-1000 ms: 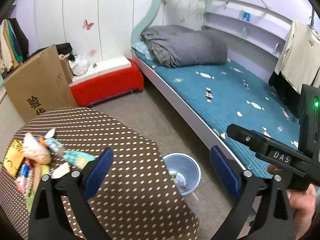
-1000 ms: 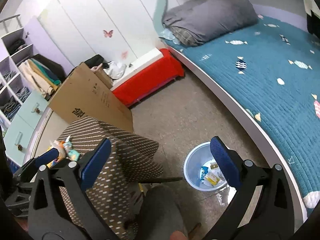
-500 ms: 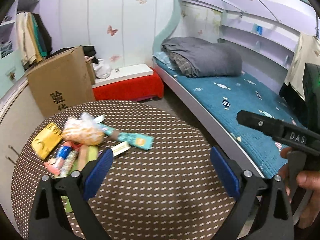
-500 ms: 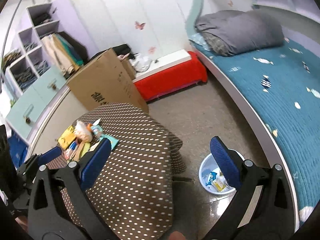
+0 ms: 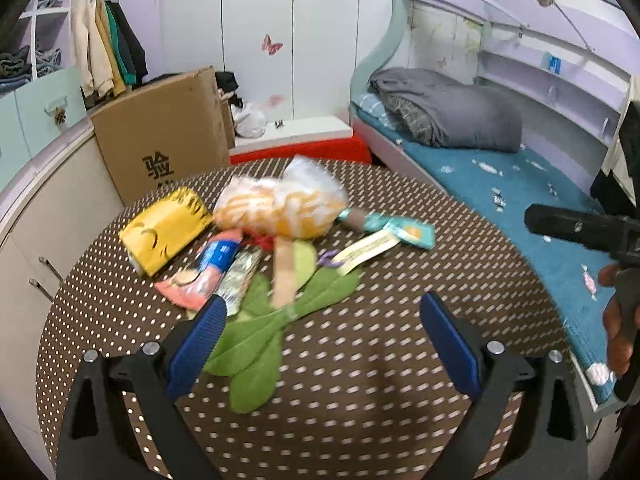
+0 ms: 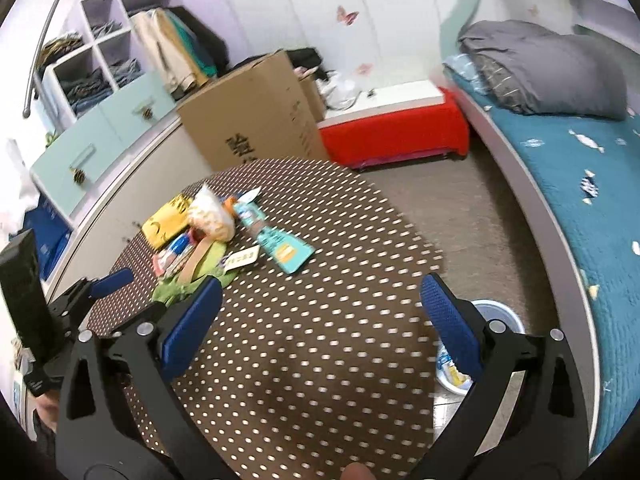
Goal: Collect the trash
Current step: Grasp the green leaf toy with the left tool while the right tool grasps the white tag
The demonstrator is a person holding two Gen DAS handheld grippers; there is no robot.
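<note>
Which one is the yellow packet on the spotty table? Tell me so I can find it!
Find the round brown table with white dots. Its trash pile lies on the side near the cardboard box. The yellow packet is at the pile's edge nearest that box, beside the puffy orange-and-white bag; it is the only plain yellow, blocky one.

Home bedroom: bed [image 6: 580,168], folded duvet [image 5: 448,112], hanging clothes [image 5: 104,44].
</note>
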